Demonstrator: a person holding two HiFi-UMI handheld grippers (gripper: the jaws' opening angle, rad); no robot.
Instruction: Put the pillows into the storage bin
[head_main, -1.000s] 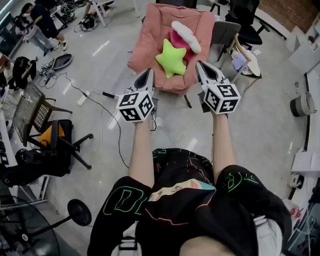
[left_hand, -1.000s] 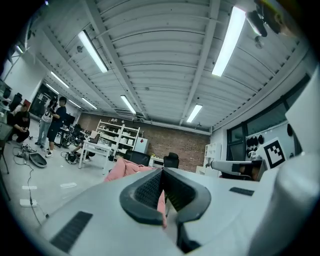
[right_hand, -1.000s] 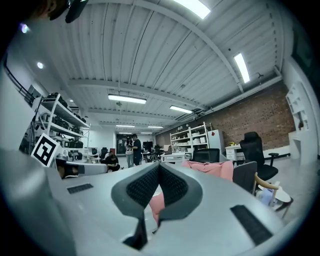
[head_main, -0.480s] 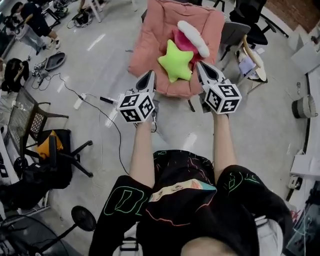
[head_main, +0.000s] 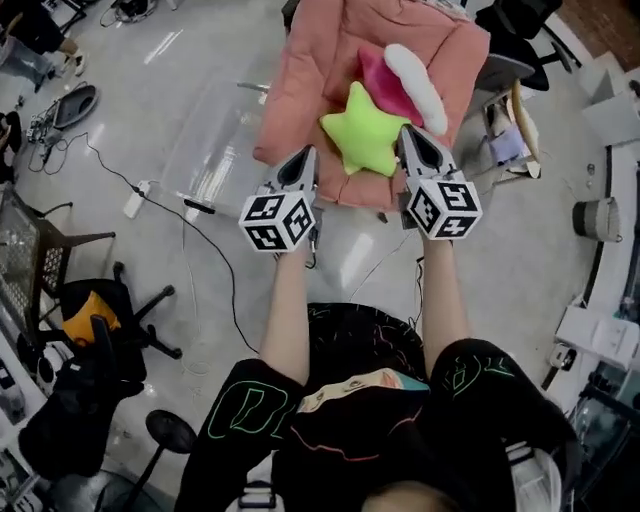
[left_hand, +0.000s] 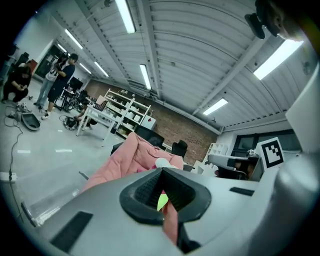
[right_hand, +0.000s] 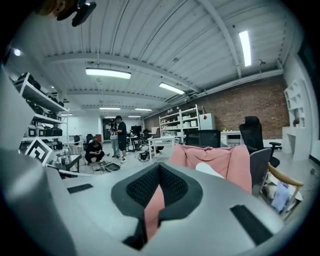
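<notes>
Beyond the closed left gripper (head_main: 305, 154) and closed right gripper (head_main: 408, 134) lies the star pillow (head_main: 364, 131).

Three pillows (head_main: 365, 135), one pink chair (head_main: 305, 75), one clear bin (head_main: 205, 150).

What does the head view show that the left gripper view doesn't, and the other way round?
Only the head view: the person's forearms and black shorts, plus the left gripper and right gripper seen from above. Only the left gripper view: ceiling lights, brick wall, shelving and people standing at far left. Both: the pink chair, the white pillow on it and the green star pillow, which is just a sliver beyond the shut jaws in the left gripper view.
</notes>
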